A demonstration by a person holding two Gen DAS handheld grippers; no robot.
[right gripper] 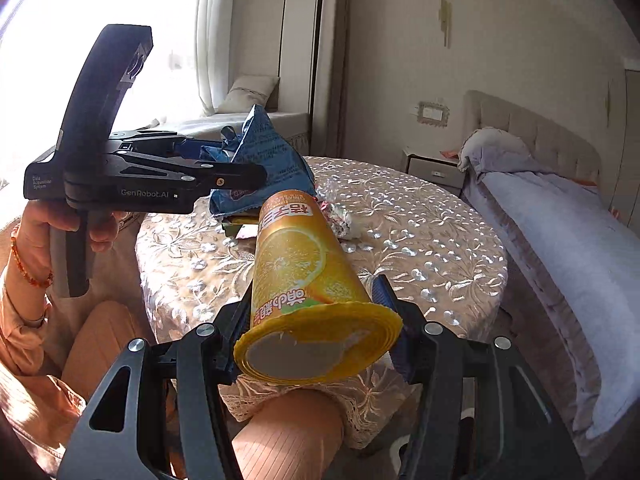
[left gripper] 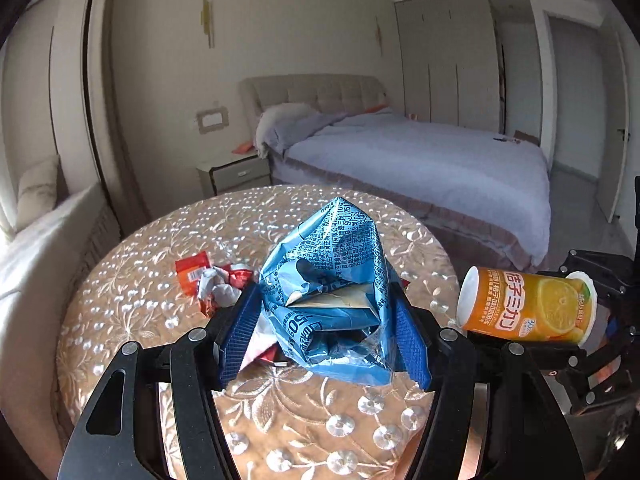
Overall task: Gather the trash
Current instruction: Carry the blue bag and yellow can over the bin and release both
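Pinching crumpled blue snack bag [left gripper: 332, 300] in left gripper [left gripper: 326, 340] above desk [left gripper: 132, 280]; it is looking light, crinkly, slippery, so mid-fold grip suits. Right gripper [right gripper: 316, 344] is clamping orange cup [right gripper: 296, 280], stiff, light, near base.

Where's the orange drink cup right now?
The orange cup is clamped sideways in the right gripper, held above the near edge of the round table. In the left wrist view it appears at right, beside the blue bag.

Round table [left gripper: 280, 420] under embroidered beige cloth; crumpled red-and-silver wrappers [left gripper: 212, 284] lie on it
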